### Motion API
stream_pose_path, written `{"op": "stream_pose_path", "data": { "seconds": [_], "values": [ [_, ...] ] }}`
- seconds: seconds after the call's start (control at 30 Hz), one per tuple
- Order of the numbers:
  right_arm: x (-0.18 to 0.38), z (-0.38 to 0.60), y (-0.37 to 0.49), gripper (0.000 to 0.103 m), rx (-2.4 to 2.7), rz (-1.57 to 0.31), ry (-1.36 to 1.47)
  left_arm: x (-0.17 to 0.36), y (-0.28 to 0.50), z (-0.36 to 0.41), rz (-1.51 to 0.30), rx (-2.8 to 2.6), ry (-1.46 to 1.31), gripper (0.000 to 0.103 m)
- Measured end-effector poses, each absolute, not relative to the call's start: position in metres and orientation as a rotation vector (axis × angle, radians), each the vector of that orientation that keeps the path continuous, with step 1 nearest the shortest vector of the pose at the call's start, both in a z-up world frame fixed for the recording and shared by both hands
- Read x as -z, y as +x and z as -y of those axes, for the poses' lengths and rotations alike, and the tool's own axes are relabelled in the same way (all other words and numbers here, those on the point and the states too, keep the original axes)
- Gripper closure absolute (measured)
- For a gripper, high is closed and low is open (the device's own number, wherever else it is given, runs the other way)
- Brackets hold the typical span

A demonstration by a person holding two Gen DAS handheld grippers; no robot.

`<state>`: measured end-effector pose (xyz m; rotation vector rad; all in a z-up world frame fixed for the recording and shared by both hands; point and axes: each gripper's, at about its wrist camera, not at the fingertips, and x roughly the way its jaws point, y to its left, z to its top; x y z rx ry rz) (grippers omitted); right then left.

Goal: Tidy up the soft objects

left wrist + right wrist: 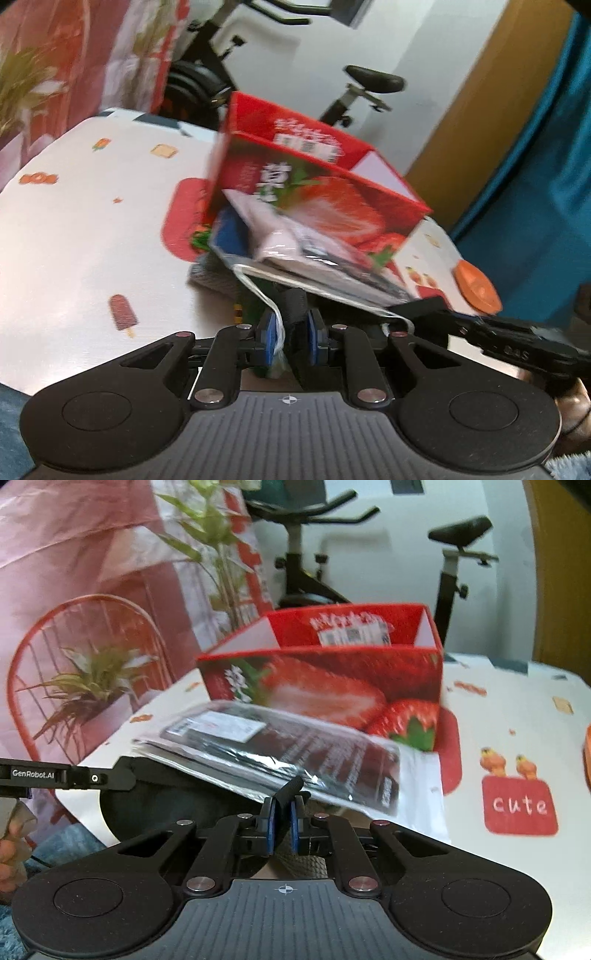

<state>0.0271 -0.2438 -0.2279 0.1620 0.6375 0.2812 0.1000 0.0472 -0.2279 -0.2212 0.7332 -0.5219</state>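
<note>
A flat clear plastic package (314,251) (295,746) with dark contents hangs tilted above the table, in front of an open red strawberry-print box (354,199) (332,686). My right gripper (286,794) (417,306) is shut on the package's near edge. My left gripper (291,314) (123,771) grips the opposite corner, and a white cord (258,291) from the package runs down between its jaws. A grey knitted item (210,277) lies on the table under the package, mostly hidden.
The table (92,229) (517,720) has a white cloth with cartoon prints. An orange lid (476,288) sits near its right edge. Behind are an exercise bike (354,85) (306,572), a potted plant (92,686), a red wire chair (22,672) and a blue curtain (546,184).
</note>
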Motion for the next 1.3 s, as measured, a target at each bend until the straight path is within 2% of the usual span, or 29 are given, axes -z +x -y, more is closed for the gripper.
{"op": "stream_pose_path", "data": {
  "seconds": [0.63, 0.8, 1.0, 1.3],
  "values": [
    [0.229, 0.253, 0.019, 0.097, -0.251, -0.637, 0.188, 0.247, 0.101, -0.003, -0.819, 0.619, -0.058, 0.084],
    [0.231, 0.256, 0.018, 0.097, -0.243, -0.640, 0.199, 0.250, 0.107, -0.007, -0.828, 0.590, -0.086, 0.093],
    [0.223, 0.263, 0.015, 0.097, -0.267, -0.626, 0.279, 0.225, 0.092, -0.018, -0.707, 0.599, -0.085, 0.094],
    [0.178, 0.273, 0.007, 0.097, -0.282, -0.512, 0.286, 0.168, 0.077, -0.027, -0.514, 0.626, -0.098, 0.094]
  ]
}}
